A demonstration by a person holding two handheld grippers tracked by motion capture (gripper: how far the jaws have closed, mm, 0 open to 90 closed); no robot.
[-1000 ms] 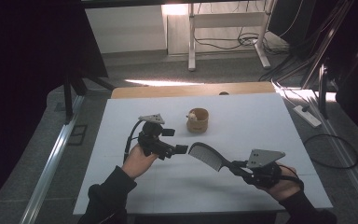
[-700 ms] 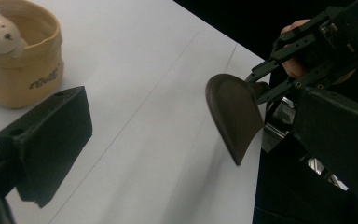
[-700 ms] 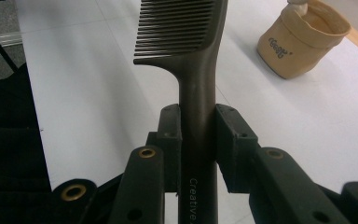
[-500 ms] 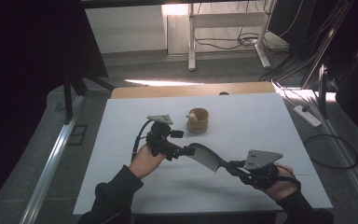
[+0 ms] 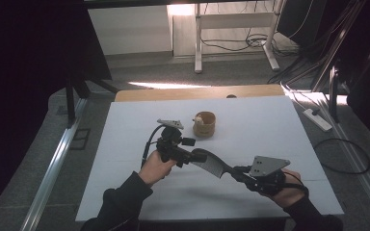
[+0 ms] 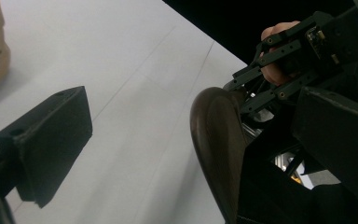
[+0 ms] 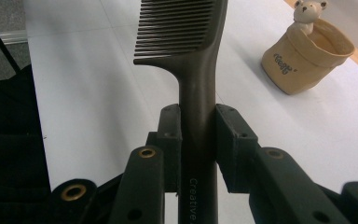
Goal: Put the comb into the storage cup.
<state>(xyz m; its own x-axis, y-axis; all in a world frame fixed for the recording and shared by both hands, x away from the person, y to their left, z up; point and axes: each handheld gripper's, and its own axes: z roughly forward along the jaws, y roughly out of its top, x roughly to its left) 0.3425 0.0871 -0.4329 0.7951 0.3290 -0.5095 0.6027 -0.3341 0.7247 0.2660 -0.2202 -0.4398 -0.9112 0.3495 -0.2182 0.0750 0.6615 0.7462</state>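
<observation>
While the right gripper (image 7: 198,130) stays clenched on the handle of the dark wide-toothed comb (image 5: 213,165), holding it above the near middle of the white table (image 5: 270,125), the left gripper (image 5: 200,157) has come in from the left over the last second and now meets the comb's far, toothed end. Seen from the left gripper view, its jaws stand released, one pad well off to the left and the comb's (image 6: 216,144) rounded end lying against the other side, so nothing is pinched there yet. Seen from the right gripper view, the comb (image 7: 193,56) points toward the far side, teeth to the left, with the tan bear cup (image 7: 307,51) off to the far right. This looks like the start of a handover: the left jaws would need to close before the right lets go.
</observation>
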